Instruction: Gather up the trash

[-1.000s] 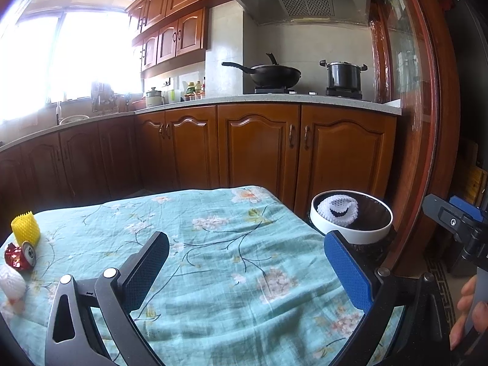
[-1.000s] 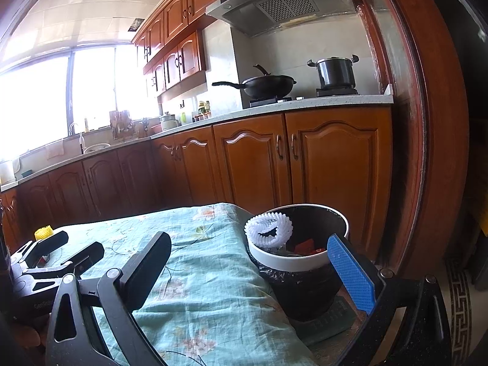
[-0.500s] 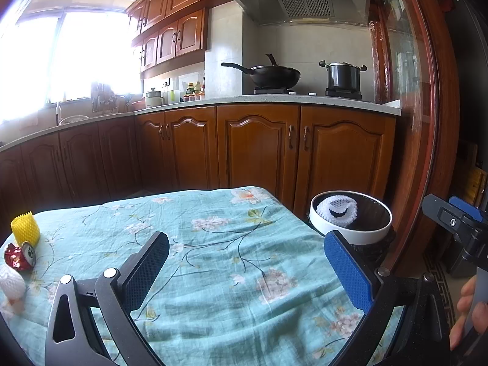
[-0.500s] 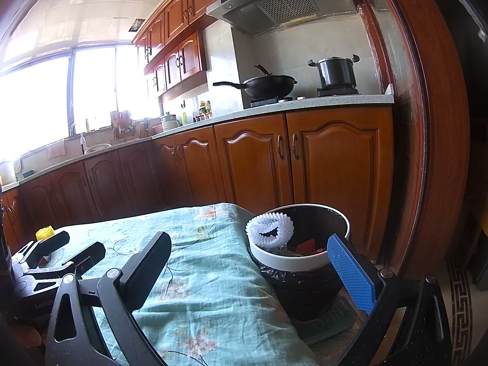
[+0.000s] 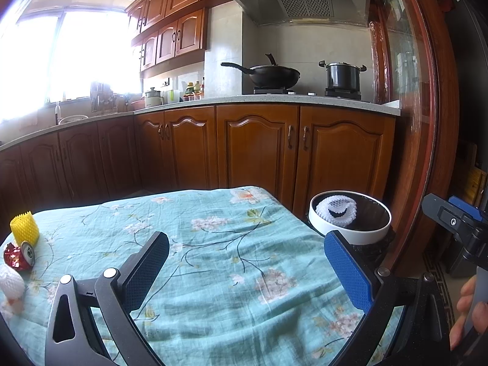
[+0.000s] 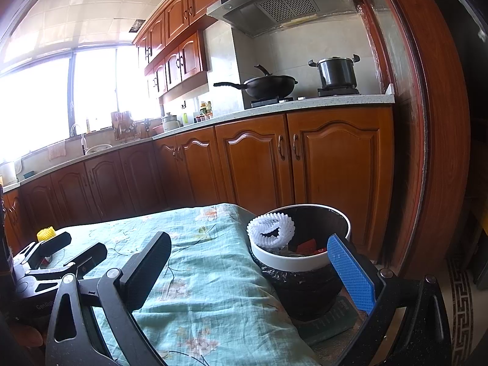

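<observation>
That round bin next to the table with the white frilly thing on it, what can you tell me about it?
The bin is a round tub with a white rim and a crinkled black bag lining it and showing around its body. It stands upright on the floor at the corner of the table, on a dark mat. A white foam fruit net lies on the rim's table side, and red scraps show inside.

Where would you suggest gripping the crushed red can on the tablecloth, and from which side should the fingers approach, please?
Probably across the crumpled red body of the crushed can, coming down from above with the left gripper, which is open and nearer. The can lies on its side with its round silver end facing the camera, so that end gives little to pinch. The yellow foam net and white foam net crowd it either side.
</observation>
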Demonstrator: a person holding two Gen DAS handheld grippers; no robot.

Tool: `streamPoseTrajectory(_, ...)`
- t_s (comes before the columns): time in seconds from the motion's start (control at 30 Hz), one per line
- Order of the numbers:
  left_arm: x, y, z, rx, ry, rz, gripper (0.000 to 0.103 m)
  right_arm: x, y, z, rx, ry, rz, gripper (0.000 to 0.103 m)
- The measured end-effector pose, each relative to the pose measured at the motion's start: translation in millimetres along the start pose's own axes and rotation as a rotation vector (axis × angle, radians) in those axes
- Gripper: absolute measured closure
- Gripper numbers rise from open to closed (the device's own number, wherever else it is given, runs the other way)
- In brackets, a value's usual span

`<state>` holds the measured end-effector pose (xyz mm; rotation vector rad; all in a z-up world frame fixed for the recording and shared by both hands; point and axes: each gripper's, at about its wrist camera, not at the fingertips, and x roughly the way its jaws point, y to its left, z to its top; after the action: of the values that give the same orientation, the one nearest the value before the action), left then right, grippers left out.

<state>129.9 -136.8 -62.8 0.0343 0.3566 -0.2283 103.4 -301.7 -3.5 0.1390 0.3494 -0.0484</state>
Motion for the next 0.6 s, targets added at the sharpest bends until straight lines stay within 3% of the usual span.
streamPoseTrajectory(0.6, 4.1, 1.3, -0.7, -0.014, 0.012, -0.003, 0.001, 4.3, 2.5, -1.0, 0.004, 0.012, 0.016, 0.0)
